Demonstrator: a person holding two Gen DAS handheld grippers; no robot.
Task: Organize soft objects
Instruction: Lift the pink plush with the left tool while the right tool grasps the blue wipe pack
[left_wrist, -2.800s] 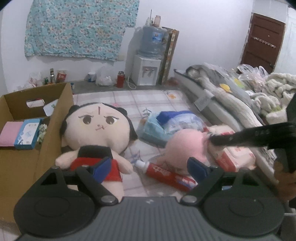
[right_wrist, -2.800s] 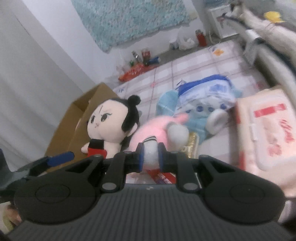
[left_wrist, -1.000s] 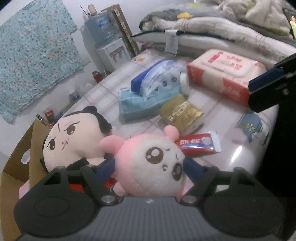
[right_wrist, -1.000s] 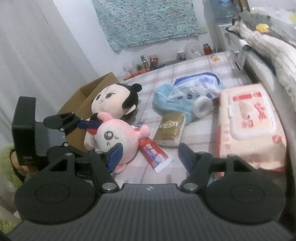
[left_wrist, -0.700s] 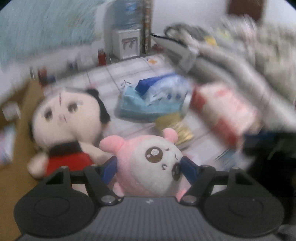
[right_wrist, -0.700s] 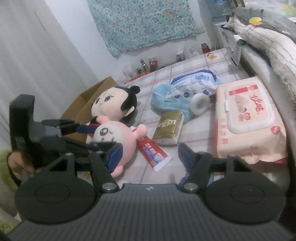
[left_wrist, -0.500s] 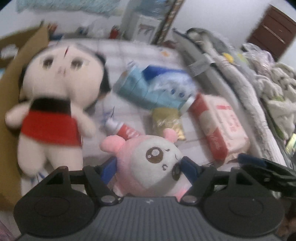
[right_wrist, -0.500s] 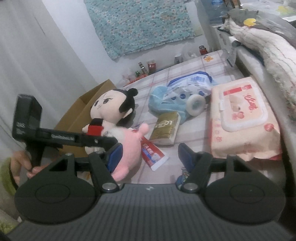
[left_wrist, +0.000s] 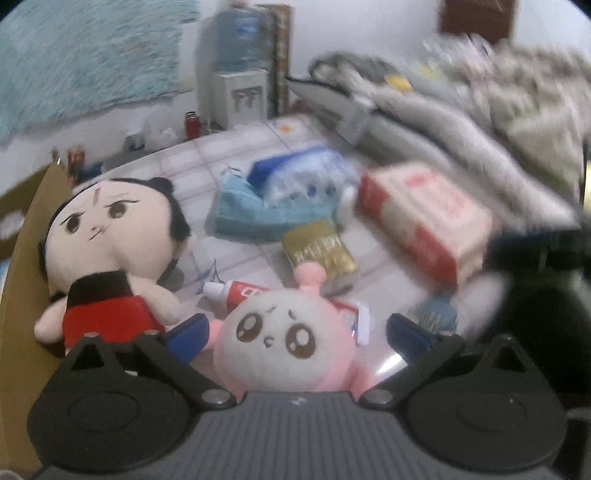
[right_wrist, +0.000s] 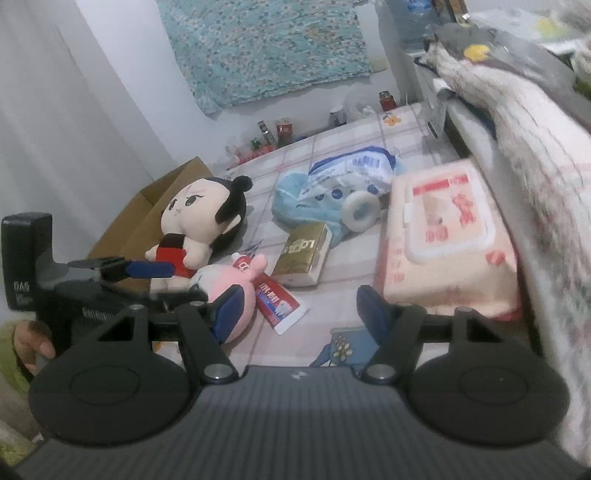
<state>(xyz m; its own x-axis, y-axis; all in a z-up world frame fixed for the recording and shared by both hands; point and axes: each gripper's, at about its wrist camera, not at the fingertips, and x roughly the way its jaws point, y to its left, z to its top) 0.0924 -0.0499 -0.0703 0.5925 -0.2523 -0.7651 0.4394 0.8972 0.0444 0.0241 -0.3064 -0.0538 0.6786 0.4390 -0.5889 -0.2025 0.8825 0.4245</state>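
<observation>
Your pink plush (left_wrist: 286, 341) sits between the fingers of your left gripper (left_wrist: 295, 332), face turned up toward the camera, one pink ear (left_wrist: 309, 275) sticking up behind it. The blue pads (left_wrist: 186, 334) stand spread on either side of it, and the left wrist view does not show clearly whether they touch its sides, so you cannot tell if it is truly gripped. From your right wrist view the same plush (right_wrist: 236, 291) lies low over the checked mat (right_wrist: 332, 306), beside the toothpaste tube (right_wrist: 277, 299), with the left gripper (right_wrist: 147, 280) reaching in from the left. Your right gripper (right_wrist: 301, 308) has its jaws wide apart and holds nothing, above the mat. Just behind the pink plush the black-haired doll in the red outfit (left_wrist: 107, 236) leans against the wall of the cardboard box (left_wrist: 26, 229). Farther out lie the gold packet (left_wrist: 319, 251), the blue-and-white tissue pack (left_wrist: 291, 184) on a light blue cloth (left_wrist: 236, 218), a white tape roll (right_wrist: 360, 212), and the large wet-wipes pack (right_wrist: 447, 236) near the bedding (right_wrist: 535, 140) on your right.
</observation>
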